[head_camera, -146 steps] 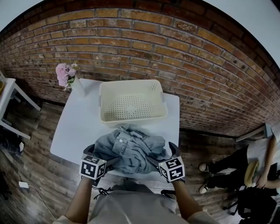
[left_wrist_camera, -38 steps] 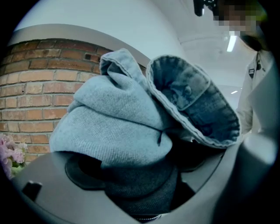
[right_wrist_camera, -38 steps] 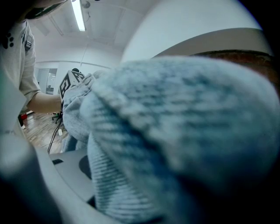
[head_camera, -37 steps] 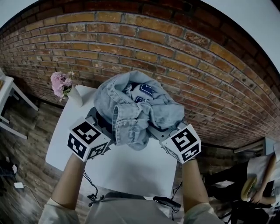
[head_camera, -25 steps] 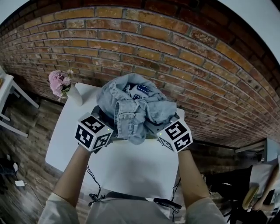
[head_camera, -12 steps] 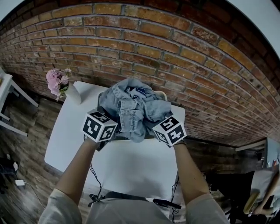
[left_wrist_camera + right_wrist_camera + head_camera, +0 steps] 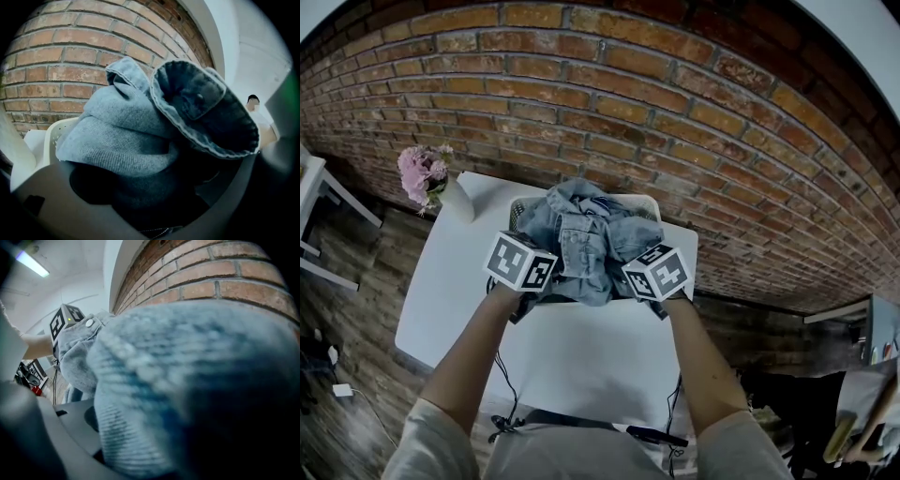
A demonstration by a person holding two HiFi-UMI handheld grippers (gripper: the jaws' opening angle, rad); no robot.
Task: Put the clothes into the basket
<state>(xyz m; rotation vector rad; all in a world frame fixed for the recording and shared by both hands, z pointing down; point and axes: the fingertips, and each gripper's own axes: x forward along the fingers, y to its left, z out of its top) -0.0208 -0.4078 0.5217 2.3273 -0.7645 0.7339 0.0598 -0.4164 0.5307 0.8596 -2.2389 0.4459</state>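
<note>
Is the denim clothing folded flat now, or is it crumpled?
Crumpled. The denim clothing is a bunched heap over the basket, with loose folds sticking out in several directions; no flat layers show.

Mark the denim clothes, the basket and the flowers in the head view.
denim clothes [image 7: 581, 239], head view, middle of the bunched fabric.
basket [image 7: 639, 201], head view, far rim, right of the clothes.
flowers [image 7: 420, 169], head view, on the pink blooms.
</note>
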